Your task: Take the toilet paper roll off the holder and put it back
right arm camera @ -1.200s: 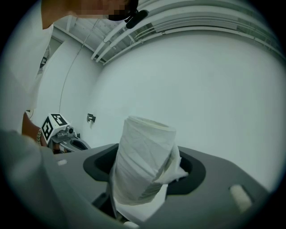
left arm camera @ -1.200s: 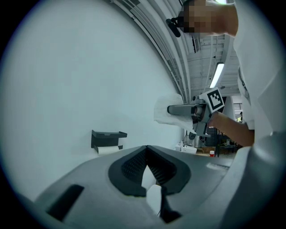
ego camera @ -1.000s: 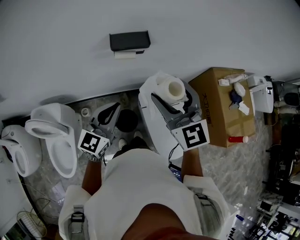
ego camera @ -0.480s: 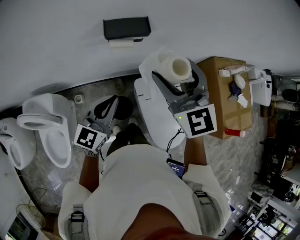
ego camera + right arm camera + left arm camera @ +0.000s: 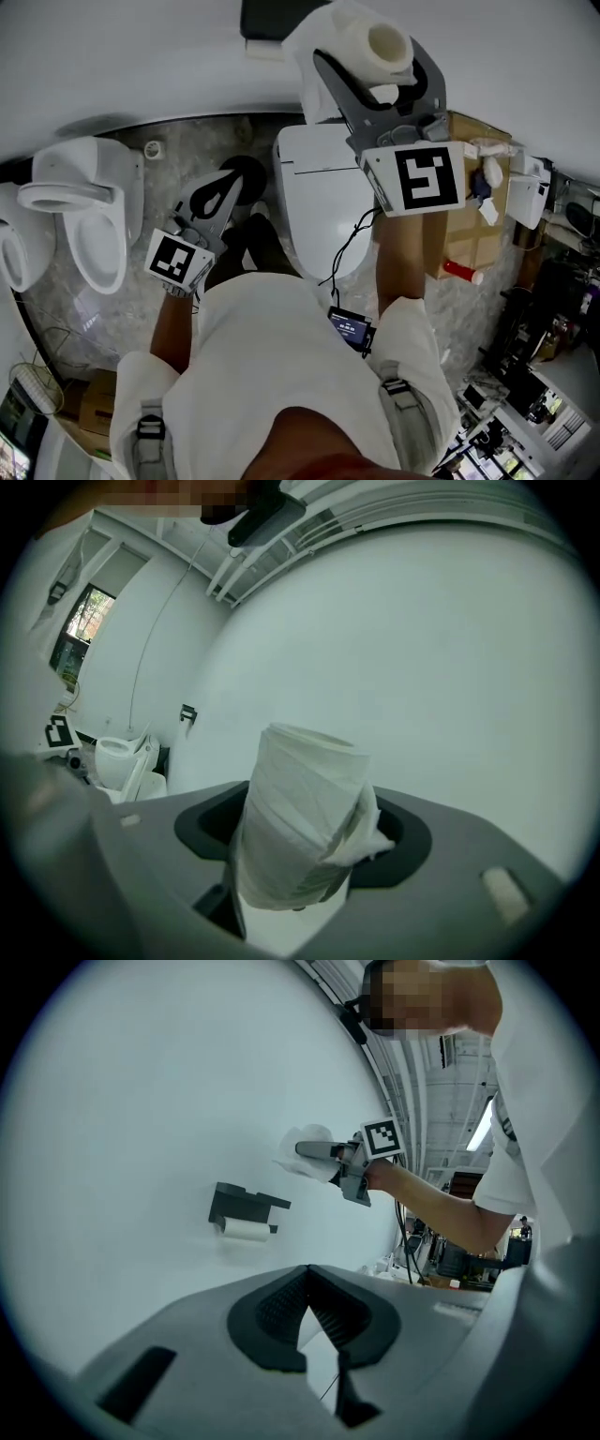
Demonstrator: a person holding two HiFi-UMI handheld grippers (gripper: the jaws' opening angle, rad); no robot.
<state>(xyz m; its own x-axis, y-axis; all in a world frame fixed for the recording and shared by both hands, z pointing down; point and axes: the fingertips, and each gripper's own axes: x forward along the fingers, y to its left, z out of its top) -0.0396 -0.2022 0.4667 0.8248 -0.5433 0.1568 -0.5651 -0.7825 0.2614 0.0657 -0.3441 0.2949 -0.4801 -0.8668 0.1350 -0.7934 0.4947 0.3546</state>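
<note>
My right gripper (image 5: pixel 375 67) is raised high in the head view, shut on a white toilet paper roll (image 5: pixel 330 30) whose open core faces the camera. In the right gripper view the roll (image 5: pixel 300 817) stands between the jaws, a loose flap on its right side, with bare white wall behind. The black wall holder (image 5: pixel 269 17) sits just left of the roll, with white paper (image 5: pixel 265 49) under it. The left gripper view shows that holder (image 5: pixel 246 1206) and, to its right, the held roll (image 5: pixel 309 1140). My left gripper (image 5: pixel 217 192) hangs low, shut and empty.
A white toilet (image 5: pixel 323 202) stands under my right arm. Two more white bowls (image 5: pixel 80 202) stand at the left. A cardboard box (image 5: pixel 483 220) with small items and a red thing (image 5: pixel 461 272) sits at the right. Cluttered shelves (image 5: pixel 544 412) fill the lower right.
My right gripper has risen with the roll toward the wall, now level with the holder. The left gripper has stayed low at my side.
</note>
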